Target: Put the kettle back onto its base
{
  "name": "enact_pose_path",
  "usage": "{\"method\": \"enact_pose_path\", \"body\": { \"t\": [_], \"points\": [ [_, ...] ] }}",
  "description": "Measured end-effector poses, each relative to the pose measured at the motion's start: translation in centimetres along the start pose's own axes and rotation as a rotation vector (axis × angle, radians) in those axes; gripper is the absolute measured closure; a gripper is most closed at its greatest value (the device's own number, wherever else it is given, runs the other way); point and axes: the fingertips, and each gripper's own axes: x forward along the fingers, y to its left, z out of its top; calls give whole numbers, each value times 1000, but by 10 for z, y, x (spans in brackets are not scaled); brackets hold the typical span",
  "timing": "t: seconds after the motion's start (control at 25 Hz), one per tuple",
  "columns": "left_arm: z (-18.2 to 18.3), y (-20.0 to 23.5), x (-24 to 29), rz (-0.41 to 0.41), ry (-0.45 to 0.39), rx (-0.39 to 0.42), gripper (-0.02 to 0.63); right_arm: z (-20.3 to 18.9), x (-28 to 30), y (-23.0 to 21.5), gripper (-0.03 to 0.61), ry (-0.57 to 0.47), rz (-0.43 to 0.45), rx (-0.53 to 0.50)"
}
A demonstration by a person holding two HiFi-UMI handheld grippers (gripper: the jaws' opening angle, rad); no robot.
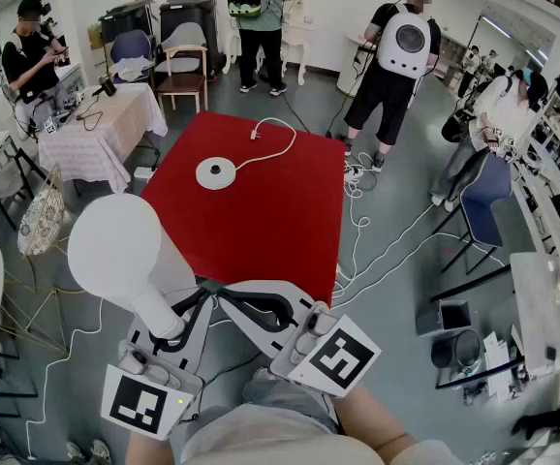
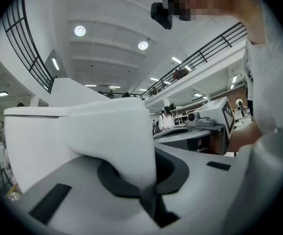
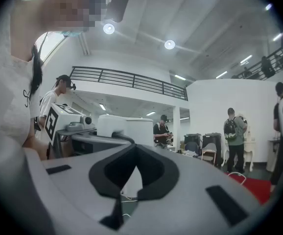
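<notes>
The white kettle (image 1: 115, 245) hangs in the air off the red table's (image 1: 290, 231) near left corner, tipped toward me. My left gripper (image 1: 176, 329) is shut on its handle, which fills the jaws' hollow in the left gripper view, kettle (image 2: 73, 131), left gripper (image 2: 149, 195). The round white base (image 1: 215, 172) lies on the far half of the table, its cord (image 1: 275, 143) curling away to the back edge. My right gripper (image 1: 224, 294) is beside the left one, shut with nothing in it; in its own view the right gripper (image 3: 118, 199) looks past the kettle (image 3: 124, 126).
Several people stand beyond the table, one with a white backpack (image 1: 403, 42) at the back right. A cloth-covered table (image 1: 101, 129) and chairs (image 1: 185, 66) are at the left rear. Cables (image 1: 367, 231) trail on the floor right of the table, near a blue chair (image 1: 483, 201).
</notes>
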Motion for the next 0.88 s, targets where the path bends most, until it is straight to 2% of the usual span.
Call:
{"method": "enact_pose_path", "body": {
  "t": [0.24,0.68,0.88],
  "points": [
    [-2,-7,6,3,12,8,594,-3,-7,-4,571,2,8,8],
    [-7,5,36,20,15,-18,595,-9,-8,-34,571,-16,23,41],
    [-9,17,53,37,-15,-1,595,-17,-8,-52,571,-27,47,42]
  ]
}}
